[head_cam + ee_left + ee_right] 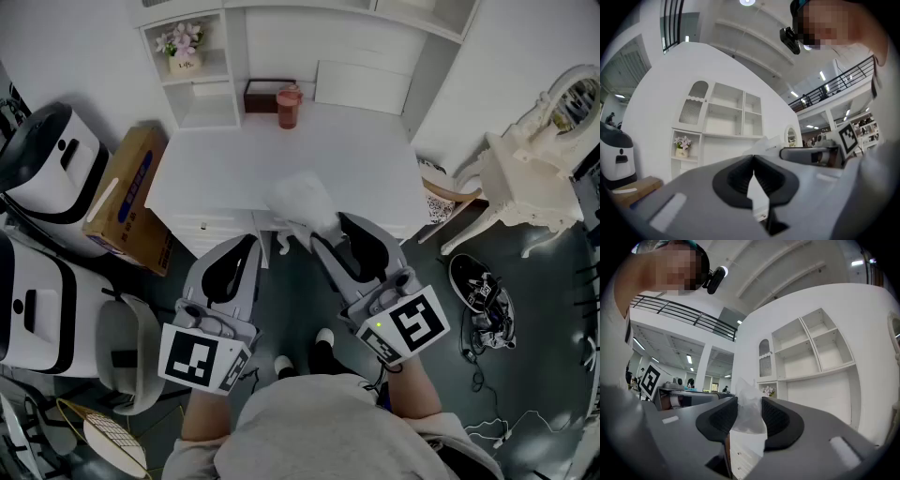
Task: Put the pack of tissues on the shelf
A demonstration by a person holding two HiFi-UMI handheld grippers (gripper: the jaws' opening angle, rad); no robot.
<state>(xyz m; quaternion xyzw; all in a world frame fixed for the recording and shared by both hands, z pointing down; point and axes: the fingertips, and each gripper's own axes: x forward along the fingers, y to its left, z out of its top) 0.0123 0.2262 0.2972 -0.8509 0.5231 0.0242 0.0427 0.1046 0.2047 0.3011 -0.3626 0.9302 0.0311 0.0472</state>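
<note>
While I hold both grippers out roughly level before the white desk point(234, 159), my right gripper point(328, 228) is clamped on the pack of tissues point(302, 200). Its two dark pads press the crinkled, translucent white wrapper from either side. The pack sticks out past the fingertips and hangs above the desk's front edge, not resting on the top. My left gripper point(753, 164) sits just beside the right one, a little lower in the head view. Its jaws are brought together at the tips with nothing between them.

At the back of the desk rises the white shelf unit point(811, 352), with open compartments. A small pot of pink flowers point(184, 47) stands in the upper left cubby. On the desk top, close to the back, a reddish cup point(289, 108) stands just beside a dark brown box point(265, 96). A cardboard carton point(127, 197) leans at the desk's left side. To the right stands a white ornate chair point(525, 187), with black shoes point(483, 291) on the floor near it.
</note>
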